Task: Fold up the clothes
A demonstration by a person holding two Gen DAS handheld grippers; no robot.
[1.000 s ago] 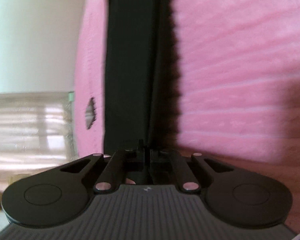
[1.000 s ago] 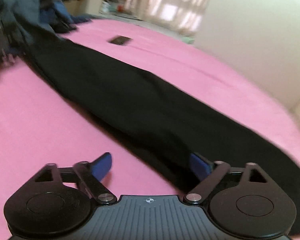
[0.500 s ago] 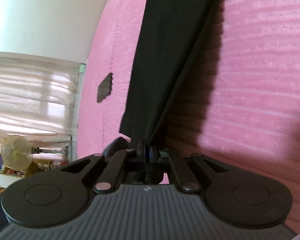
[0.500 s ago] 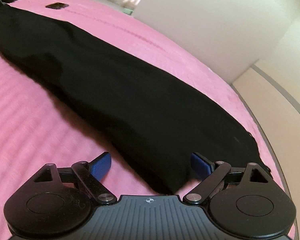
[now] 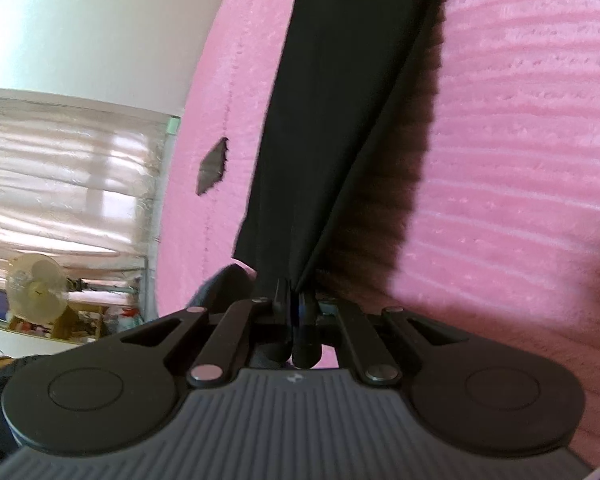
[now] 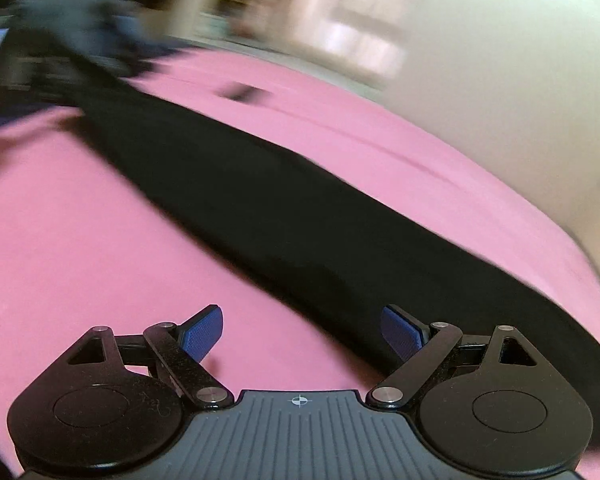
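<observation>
Swinging back toward the far pile, the right gripper hangs empty, fingers spread, over the black garment. Left gripper pinches its end, lifted off the pink bed. Step: stretching flat; next, right should grasp an edge.

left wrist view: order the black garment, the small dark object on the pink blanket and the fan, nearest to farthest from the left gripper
1. Black garment: clamped in the left gripper, stretching ahead.
2. Small dark object: on the pink blanket, left of the garment.
3. Fan: far left, off the blanket, in the room beyond.
</observation>
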